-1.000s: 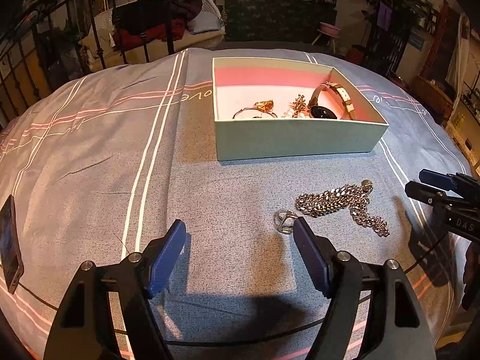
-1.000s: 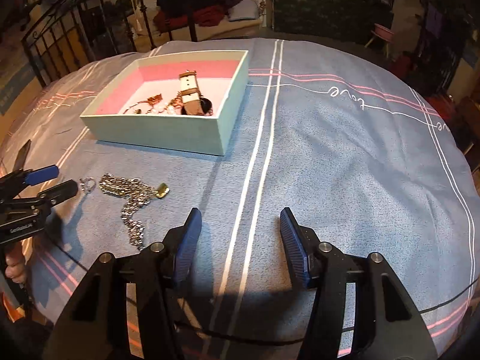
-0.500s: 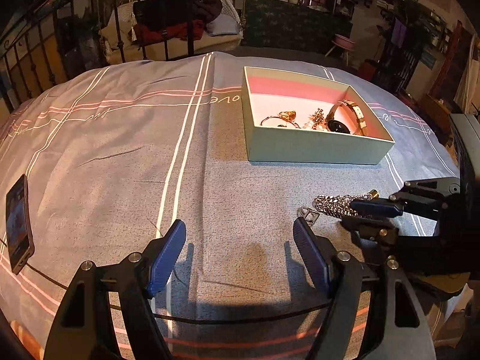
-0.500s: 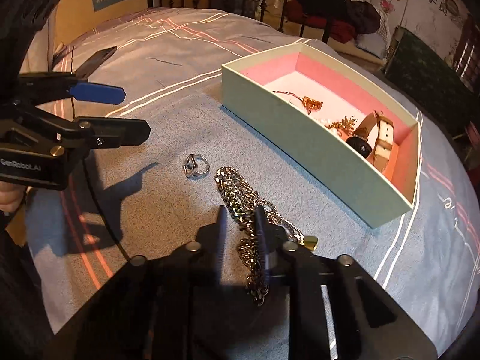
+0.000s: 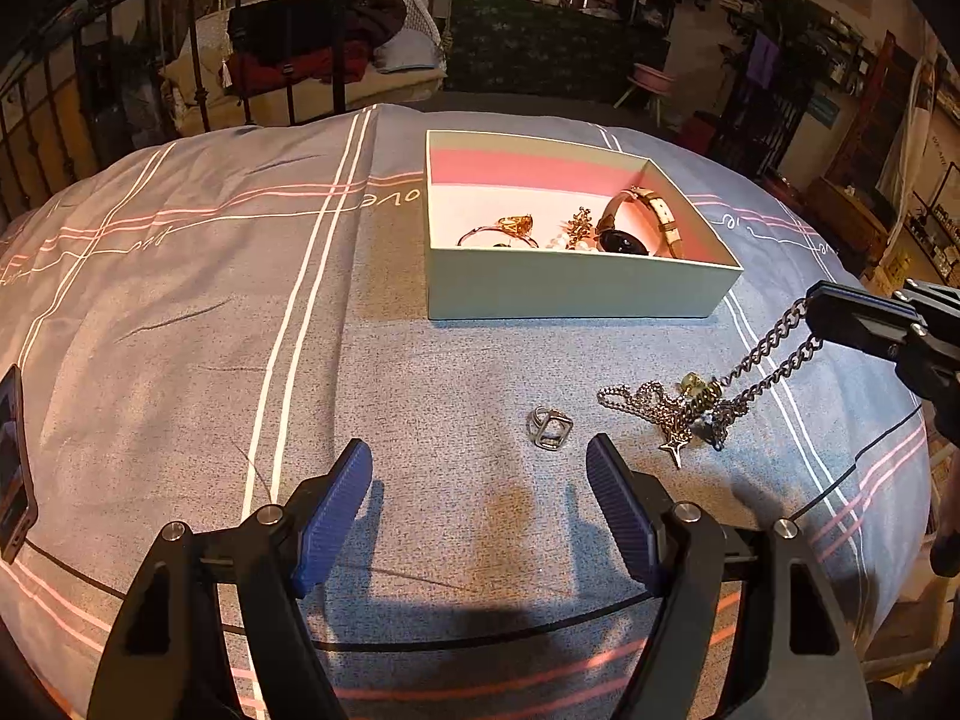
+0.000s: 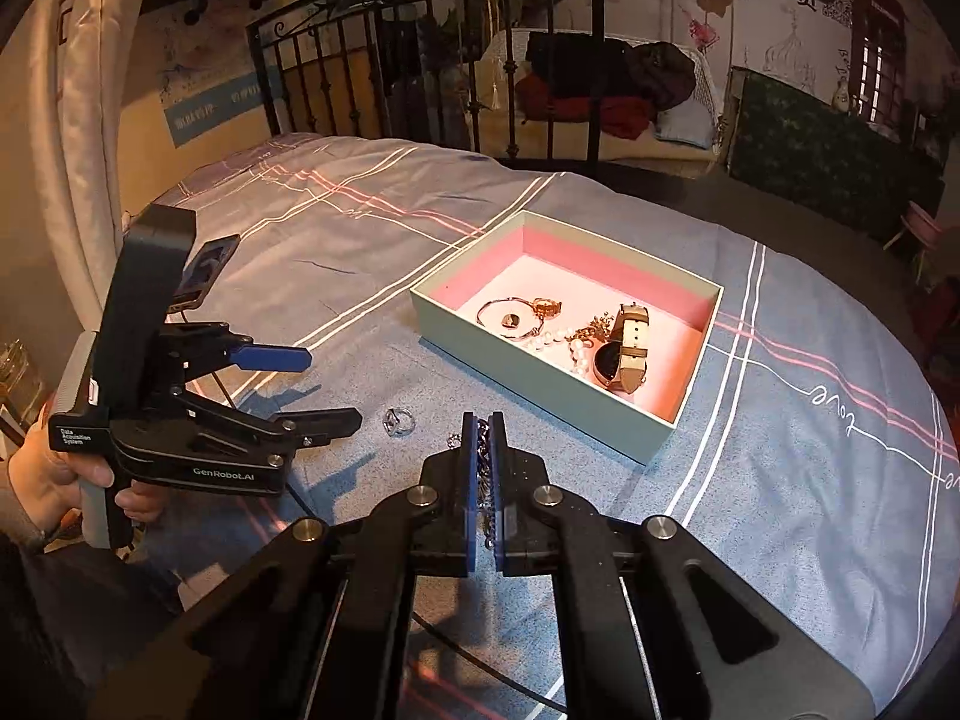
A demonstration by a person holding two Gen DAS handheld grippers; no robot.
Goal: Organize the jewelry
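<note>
A silver chain necklace (image 5: 690, 399) with a star pendant hangs from my right gripper (image 6: 481, 420), which is shut on its links; the lower end still trails on the bedspread. The same gripper (image 5: 819, 306) shows at the right edge of the left wrist view, raised above the bed. A small silver ring (image 5: 549, 427) lies on the cover just ahead of my left gripper (image 5: 480, 468), which is open and holds nothing. The pale green box (image 5: 576, 288) with a pink lining holds a watch (image 5: 636, 228), a gold bangle (image 5: 501, 231) and beads. In the right wrist view the box (image 6: 534, 372) sits ahead and the ring (image 6: 398, 420) lies to the left.
A phone (image 5: 12, 468) lies at the bed's left edge. A black iron bed rail (image 6: 420, 60) stands behind the bed, with clothes piled beyond it. A hand (image 6: 42, 474) grips the left gripper's handle. The striped grey bedspread (image 5: 240, 300) stretches left of the box.
My right gripper came over the chain, shut on it and lifted, pulling the chain up and to the right off the bed. The left gripper stayed open in place.
</note>
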